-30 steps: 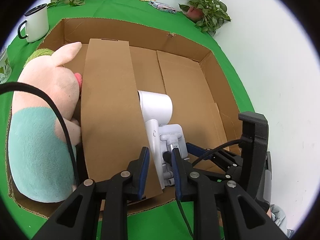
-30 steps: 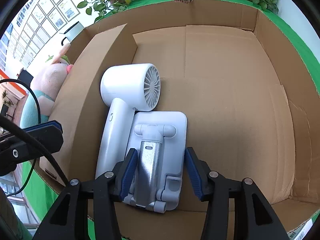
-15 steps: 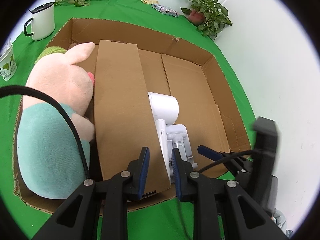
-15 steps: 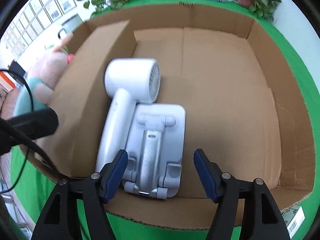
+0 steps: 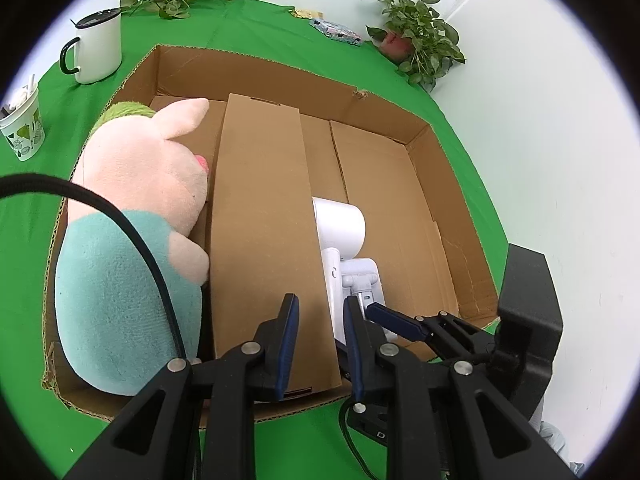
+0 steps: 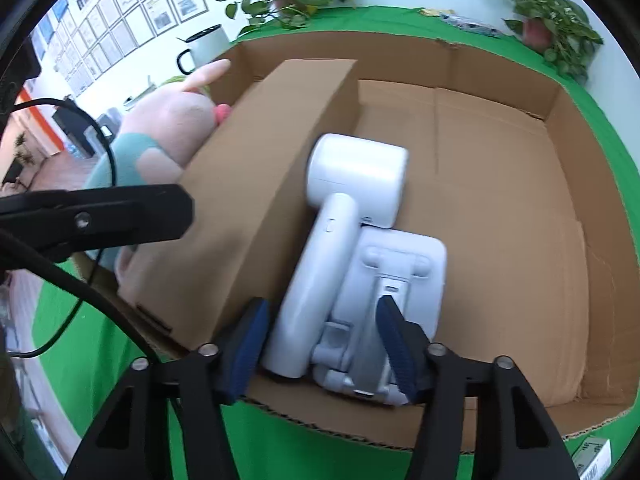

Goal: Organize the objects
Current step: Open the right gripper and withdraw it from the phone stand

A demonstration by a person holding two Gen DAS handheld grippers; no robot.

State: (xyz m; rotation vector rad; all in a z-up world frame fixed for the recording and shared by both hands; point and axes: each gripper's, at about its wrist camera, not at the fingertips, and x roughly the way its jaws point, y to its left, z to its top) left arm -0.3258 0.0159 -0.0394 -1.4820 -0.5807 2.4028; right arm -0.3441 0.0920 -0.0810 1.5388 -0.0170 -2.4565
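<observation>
The box (image 6: 496,52) is bare right of the stand (image 6: 394,280); left gripper (image 5: 318,340) clenched on the divider (image 5: 260,216) (right gripper (image 6: 324,344) closing, gripping nothing).

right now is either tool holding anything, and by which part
Left tool grips the brown cardboard divider panel by its near edge; right tool, jaws closing, holds nothing.

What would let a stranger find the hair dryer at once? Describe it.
Start at the big cardboard box on the green cloth. An upright cardboard divider splits it; a plush pig fills the left side, and the hair dryer lies right of the divider. Beside it lies a flat white folding stand; the dryer alone has a drum-shaped head on a long handle.
</observation>
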